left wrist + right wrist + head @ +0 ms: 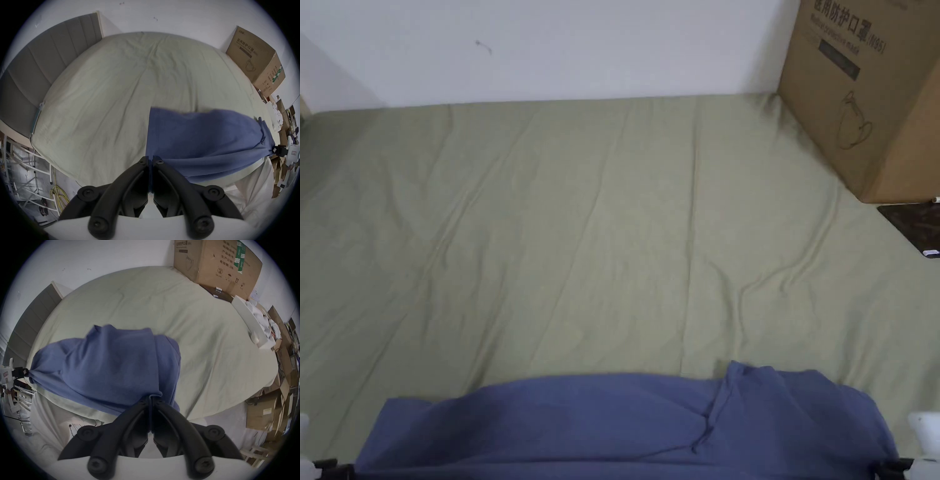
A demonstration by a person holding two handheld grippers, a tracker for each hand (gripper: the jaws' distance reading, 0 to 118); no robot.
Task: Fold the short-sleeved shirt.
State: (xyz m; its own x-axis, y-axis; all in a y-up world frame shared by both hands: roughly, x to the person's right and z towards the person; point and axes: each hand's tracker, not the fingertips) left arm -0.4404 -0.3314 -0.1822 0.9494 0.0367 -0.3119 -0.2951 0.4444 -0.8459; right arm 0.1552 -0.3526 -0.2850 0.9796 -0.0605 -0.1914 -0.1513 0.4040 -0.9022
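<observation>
Jaws of both our grippers pinched tight on the blue shirt (625, 425).

We hold it stretched between the left gripper (151, 160) and right gripper (151, 398), one edge in each, draped over the near side of the green bed (612, 237); a cardboard box (862, 94) stands at the far right corner.

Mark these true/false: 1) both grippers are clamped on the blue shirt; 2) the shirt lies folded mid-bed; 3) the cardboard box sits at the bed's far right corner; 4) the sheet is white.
1) True: the left gripper and right gripper are each shut on the blue shirt.
2) False: it is stretched between the grippers at the near edge.
3) True: the cardboard box stands there.
4) False: the sheet is pale green.
</observation>
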